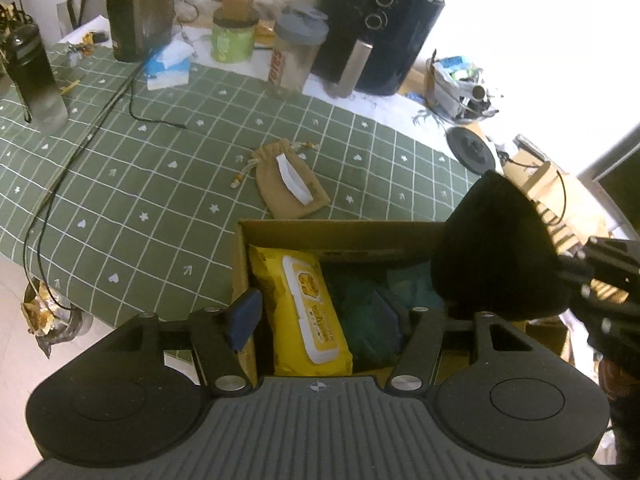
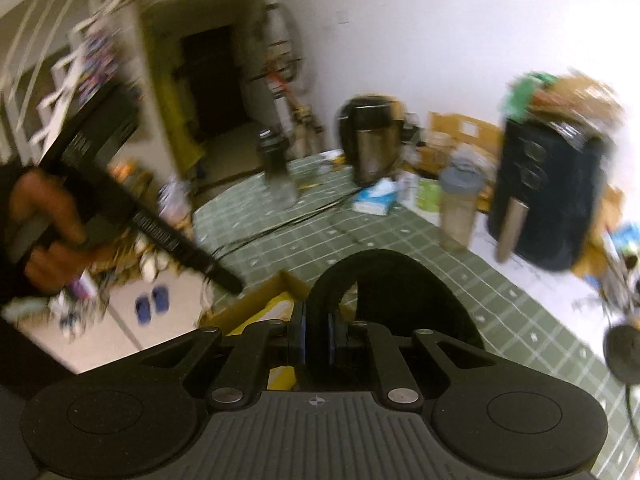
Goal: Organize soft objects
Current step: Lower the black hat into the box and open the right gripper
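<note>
An open cardboard box [image 1: 340,228] stands at the near edge of the green checked tablecloth [image 1: 160,184]. It holds a yellow pack of wet wipes [image 1: 304,312] and some dark green soft material [image 1: 368,312]. My left gripper [image 1: 324,320] hovers open over the box with nothing between its fingers. Beyond the box a tan drawstring pouch [image 1: 288,184] lies flat on the cloth. My right gripper [image 2: 317,332] is shut on a black soft pouch [image 2: 400,280], which hangs above the box's right corner [image 1: 496,256]. In the right wrist view a hand holds the left gripper at the left.
At the back of the table stand a dark kettle [image 1: 140,8], a black air fryer [image 1: 380,32], a lidded plastic jar [image 1: 296,52], a green tub [image 1: 232,40] and a tissue pack [image 1: 168,66]. A dark bottle [image 1: 34,72] stands far left. A black cable [image 1: 80,148] crosses the cloth.
</note>
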### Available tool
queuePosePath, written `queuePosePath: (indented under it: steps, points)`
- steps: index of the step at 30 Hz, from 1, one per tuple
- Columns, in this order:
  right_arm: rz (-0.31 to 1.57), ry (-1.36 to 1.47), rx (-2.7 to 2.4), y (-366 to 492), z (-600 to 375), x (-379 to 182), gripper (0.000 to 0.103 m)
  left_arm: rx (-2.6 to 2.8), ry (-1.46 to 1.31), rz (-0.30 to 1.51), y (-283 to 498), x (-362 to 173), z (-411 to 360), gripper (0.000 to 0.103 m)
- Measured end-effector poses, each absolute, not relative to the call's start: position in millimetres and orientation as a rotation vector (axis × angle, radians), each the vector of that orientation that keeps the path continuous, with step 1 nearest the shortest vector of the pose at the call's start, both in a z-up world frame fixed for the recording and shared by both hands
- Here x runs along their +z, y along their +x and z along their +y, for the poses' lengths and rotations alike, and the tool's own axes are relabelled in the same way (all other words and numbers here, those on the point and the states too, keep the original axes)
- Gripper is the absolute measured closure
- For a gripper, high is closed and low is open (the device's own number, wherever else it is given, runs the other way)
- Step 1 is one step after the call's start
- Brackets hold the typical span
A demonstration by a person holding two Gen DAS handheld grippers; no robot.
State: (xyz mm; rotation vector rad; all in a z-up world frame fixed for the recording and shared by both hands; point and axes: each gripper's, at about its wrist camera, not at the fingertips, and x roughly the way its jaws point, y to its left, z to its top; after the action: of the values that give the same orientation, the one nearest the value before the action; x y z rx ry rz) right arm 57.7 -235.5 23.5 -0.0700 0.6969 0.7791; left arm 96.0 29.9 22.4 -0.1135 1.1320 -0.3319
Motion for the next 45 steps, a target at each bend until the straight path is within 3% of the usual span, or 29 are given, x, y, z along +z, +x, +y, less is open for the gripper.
queuePosePath:
  steps: [1,3,4,6,9,18,40,45]
  points:
    - [0.711,-0.128,0.796,55.5,-228.8,20.3,0.087,-0.326,-0.116,1.127,94.6,22.2,30.3,0.043]
    - [0.757,-0.246,0.806,50.8,-214.8,9.5,0.065,-0.312,-0.121,1.123,91.7,20.5,31.8,0.043]
    - [0.774,-0.275,0.813,48.8,-210.7,4.7,0.059,-0.304,-0.123,1.124,90.3,19.4,32.6,0.043]
    - [0.805,-0.267,0.831,45.9,-208.0,-1.6,0.034,-0.292,-0.129,1.127,86.8,16.9,34.2,0.043]
    - [0.820,-0.235,0.824,43.2,-210.7,-5.2,0.014,-0.284,-0.130,1.119,81.6,13.6,35.5,0.043]
    - [0.890,-0.163,0.715,48.4,-223.2,-15.8,0.000,-0.228,-0.105,1.113,70.0,6.9,31.5,0.043]
    - [1.037,-0.043,0.447,78.7,-244.1,-24.6,0.000,-0.224,-0.049,1.051,84.0,10.6,21.1,0.043]
    - [1.051,0.016,0.396,94.7,-247.6,-21.5,0.000,-0.226,-0.032,1.041,97.7,8.9,22.4,0.032]
